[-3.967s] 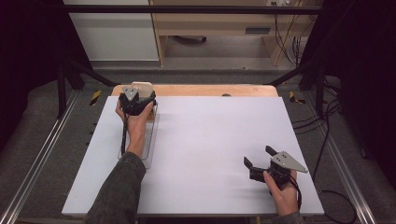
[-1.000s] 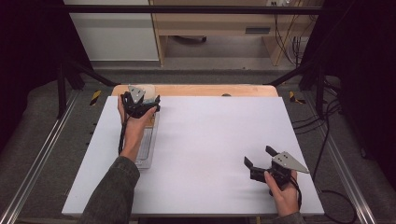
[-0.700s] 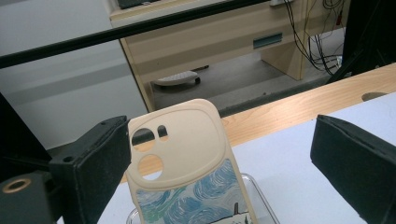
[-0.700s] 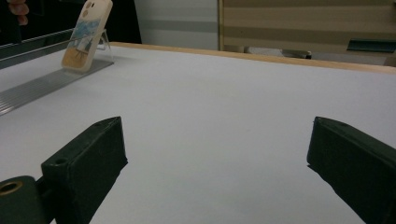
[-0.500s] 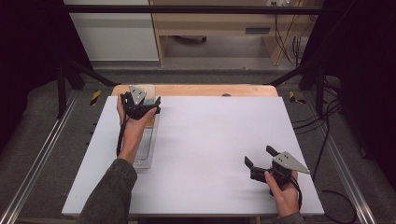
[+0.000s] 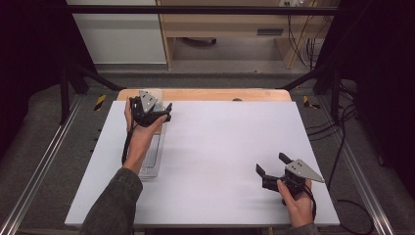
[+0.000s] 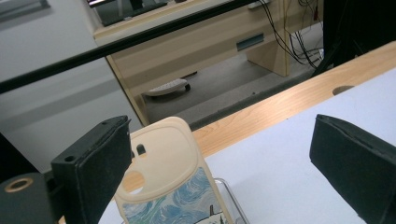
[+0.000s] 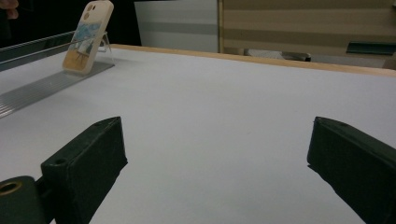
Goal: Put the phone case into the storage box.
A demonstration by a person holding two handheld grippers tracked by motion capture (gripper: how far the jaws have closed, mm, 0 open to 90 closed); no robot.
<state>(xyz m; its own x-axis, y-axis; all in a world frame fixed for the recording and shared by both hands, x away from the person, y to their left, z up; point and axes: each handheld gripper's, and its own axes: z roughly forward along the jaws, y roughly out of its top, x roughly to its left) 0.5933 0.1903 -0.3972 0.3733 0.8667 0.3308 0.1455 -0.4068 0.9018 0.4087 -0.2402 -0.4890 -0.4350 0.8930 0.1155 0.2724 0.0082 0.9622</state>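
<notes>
A phone case (image 7: 173, 186), cream-coloured with a blue and white painted scene on its back, is seen propped upright and leaning back in a clear plastic stand (image 8: 105, 44) at the far left part of the white table (image 6: 220, 147). In the right gripper view the case (image 8: 88, 35) is shown resting against the clear support, which sits at the far end of a long ribbed transparent tray (image 8: 42, 91) lying along the table's left side. Nothing else can be made out in that tray.

The left tool (image 7: 224, 163) is held just at the case, with its jaws spread wide apart; one jaw is seen right beside the case's left edge, while the other stands well apart over bare table. Whether the near jaw touches the case cannot be told. In the high view the left tool (image 6: 164, 113) is seen at the far end of the tray (image 6: 151, 156), and the forearm is laid over the tray's length.

The right tool (image 8: 215, 158) is held low over the near right part of the table, well apart from the case, with its jaws wide open and nothing between them. In the high view it (image 6: 270, 165) is pointed toward the left and far side. A strip of bare wood (image 6: 205, 94) is visible at the table's far edge.
</notes>
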